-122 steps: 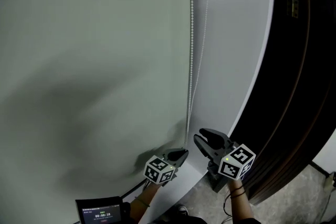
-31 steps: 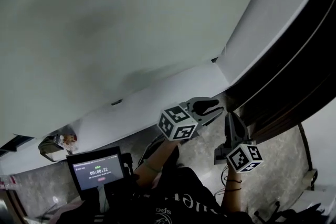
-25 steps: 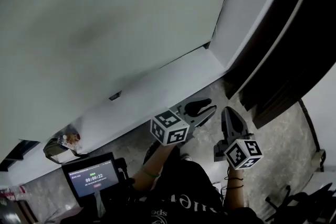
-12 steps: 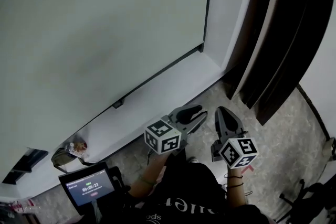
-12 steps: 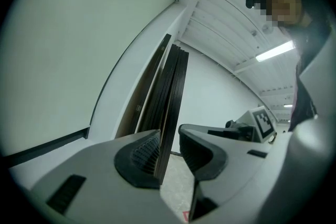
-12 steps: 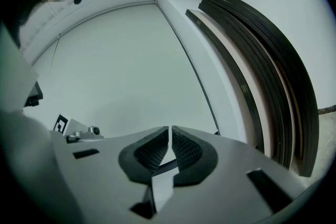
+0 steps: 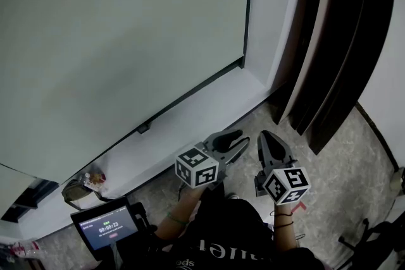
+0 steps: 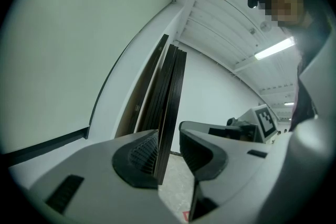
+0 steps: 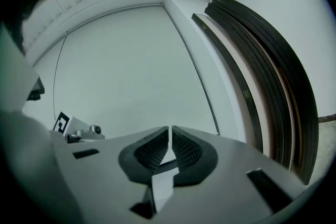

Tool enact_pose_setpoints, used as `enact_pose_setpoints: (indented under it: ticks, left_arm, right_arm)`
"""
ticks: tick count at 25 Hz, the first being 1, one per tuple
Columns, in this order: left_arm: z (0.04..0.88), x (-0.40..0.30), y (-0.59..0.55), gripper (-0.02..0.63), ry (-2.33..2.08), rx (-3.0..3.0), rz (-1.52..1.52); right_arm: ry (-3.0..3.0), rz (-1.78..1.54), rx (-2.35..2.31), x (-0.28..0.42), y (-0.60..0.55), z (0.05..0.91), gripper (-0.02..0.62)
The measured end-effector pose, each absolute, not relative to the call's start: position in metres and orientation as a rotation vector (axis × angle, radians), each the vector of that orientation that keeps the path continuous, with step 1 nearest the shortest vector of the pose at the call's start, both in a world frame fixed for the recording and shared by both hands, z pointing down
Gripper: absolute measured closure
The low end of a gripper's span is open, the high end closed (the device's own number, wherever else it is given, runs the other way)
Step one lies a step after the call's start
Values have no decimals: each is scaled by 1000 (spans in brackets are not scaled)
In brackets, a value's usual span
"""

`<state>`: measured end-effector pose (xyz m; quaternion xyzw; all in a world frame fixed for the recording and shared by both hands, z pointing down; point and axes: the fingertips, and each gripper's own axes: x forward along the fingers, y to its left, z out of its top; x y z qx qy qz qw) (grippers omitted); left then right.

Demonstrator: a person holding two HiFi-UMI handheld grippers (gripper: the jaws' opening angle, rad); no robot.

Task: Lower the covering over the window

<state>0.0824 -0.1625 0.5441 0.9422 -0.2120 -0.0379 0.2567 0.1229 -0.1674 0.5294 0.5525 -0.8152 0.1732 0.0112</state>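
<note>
Head view, left to right. At 7 o'clock, small screen (image 7: 106,225) close by the body. From 9 through 12 o'clock, pale blind (image 7: 114,41) filling the window, dark bottom edge (image 7: 190,93) down just beside the white sill (image 7: 202,112). At 6 o'clock, left tongs (image 7: 237,141), then right tongs (image 7: 266,136), both low near the waist, well apart from the blind. At 2 o'clock, dark frame strips (image 7: 329,41).

Left gripper view: left tongs (image 8: 169,150) with jaws apart, nothing between them, only frame strips and floor beyond the gap. Right gripper view: right tongs (image 9: 170,136) with jaws all but together, nothing pinched.

Changed lately: some seconds back, both tongs up against the blind beside the bead cord, no sill in sight. Now dropped and drawn back, cord no longer beside them, gaze swung down to sill and floor. Hardly any shift in the last half second.

Meaning for the task: lowering judged finished, blind at full drop, cord let go. Nothing left but a look along the bottom edge for level.
</note>
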Motion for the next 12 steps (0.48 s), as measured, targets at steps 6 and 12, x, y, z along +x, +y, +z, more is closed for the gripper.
enact_pose_setpoints:
  ticks: [6,12]
  left_arm:
    - [547,79,-166,494,-599,2532,-109]
    - [551,82,-166,494,-607,2516,-70]
  right_arm:
    - [-2539,523,1711,122,-169,530,577]
    - [-2537,514,1717,125,-168,525,577]
